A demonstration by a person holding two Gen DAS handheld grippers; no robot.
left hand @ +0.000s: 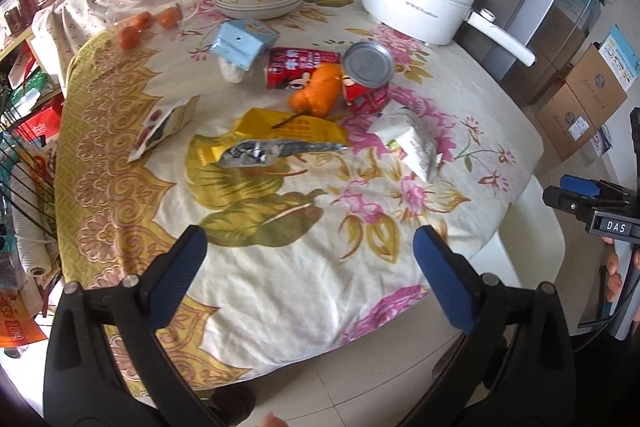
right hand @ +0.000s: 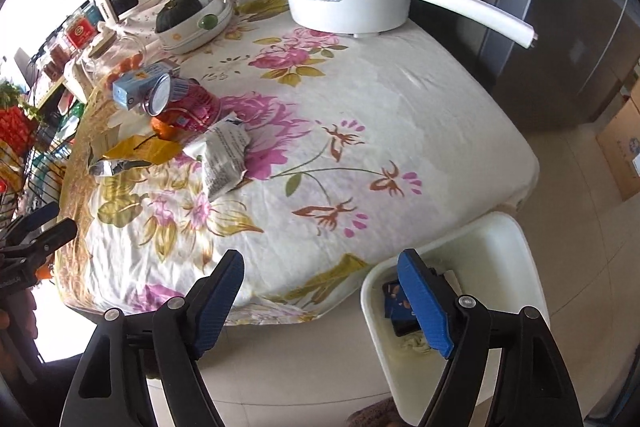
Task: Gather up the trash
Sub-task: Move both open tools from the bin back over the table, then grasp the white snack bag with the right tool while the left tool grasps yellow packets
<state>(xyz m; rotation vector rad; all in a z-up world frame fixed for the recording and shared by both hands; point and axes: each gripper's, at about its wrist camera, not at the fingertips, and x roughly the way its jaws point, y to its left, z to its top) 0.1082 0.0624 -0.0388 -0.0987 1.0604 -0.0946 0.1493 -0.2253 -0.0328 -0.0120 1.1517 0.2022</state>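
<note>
Both grippers, left (left hand: 310, 267) and right (right hand: 322, 291), gape empty at the tabletop's near edge. The bin (right hand: 516, 247) (white, by the near right corner) holds some trash; cans (left hand: 304, 67), cartons (left hand: 242, 45) and wrappers (left hand: 288, 133) remain mid-table.

Your left claw (left hand: 308, 267) hangs wide open and empty over the near edge of the floral-clothed counter (left hand: 280, 267). Beyond it lie a yellow wrapper (left hand: 288, 131), two red cans (left hand: 300, 67), an orange peel (left hand: 316, 91), a blue carton (left hand: 244, 43) and a white packet (left hand: 416, 143).
</note>
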